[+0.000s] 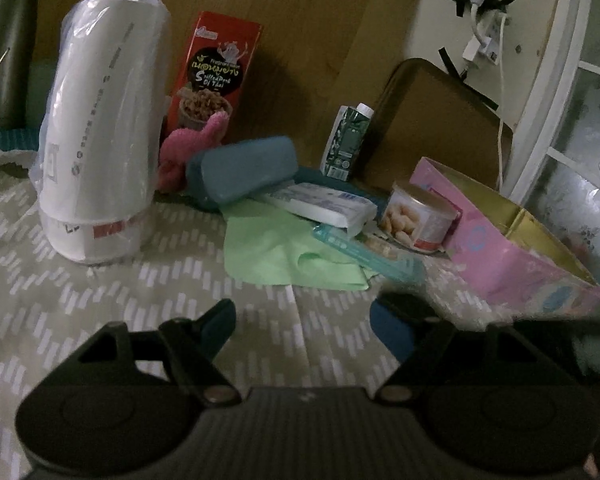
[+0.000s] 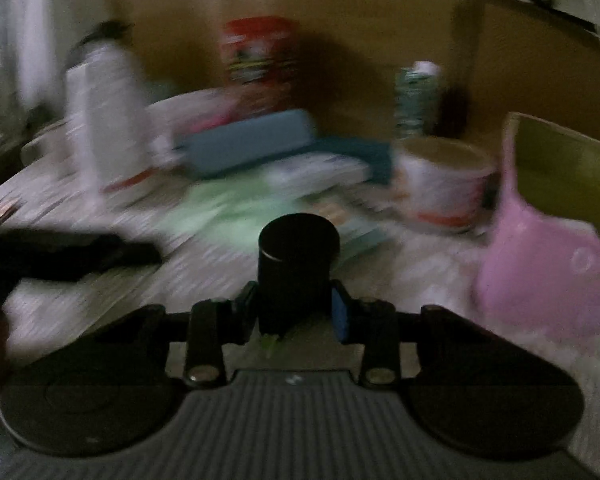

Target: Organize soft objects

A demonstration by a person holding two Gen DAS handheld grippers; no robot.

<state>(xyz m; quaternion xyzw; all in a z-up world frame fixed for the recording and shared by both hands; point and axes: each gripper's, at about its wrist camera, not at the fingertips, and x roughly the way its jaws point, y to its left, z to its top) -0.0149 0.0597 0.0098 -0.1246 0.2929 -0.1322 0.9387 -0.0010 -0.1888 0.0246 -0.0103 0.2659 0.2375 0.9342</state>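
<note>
The green cloth (image 1: 288,252) and pink plush (image 1: 192,148) are lying unsorted on the patterned bench (image 1: 100,300), outside the pink box (image 1: 512,248). Left tongs (image 1: 304,316) are standing spread, empty. Right tongs (image 2: 296,308) are apparently pinching a black cylinder (image 2: 296,260); blur limits certainty.

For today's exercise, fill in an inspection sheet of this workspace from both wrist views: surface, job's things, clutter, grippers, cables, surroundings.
Surface: patterned tablecloth.
Job's things: green cloth lying flat; pink plush toy by the red box.
Clutter: bagged paper cups, blue case, can, pink box, carton.
Grippers: left gripper open, empty; right gripper closed on black cylinder.
Cables: white cable on wall.
Surroundings: window frame.
</note>
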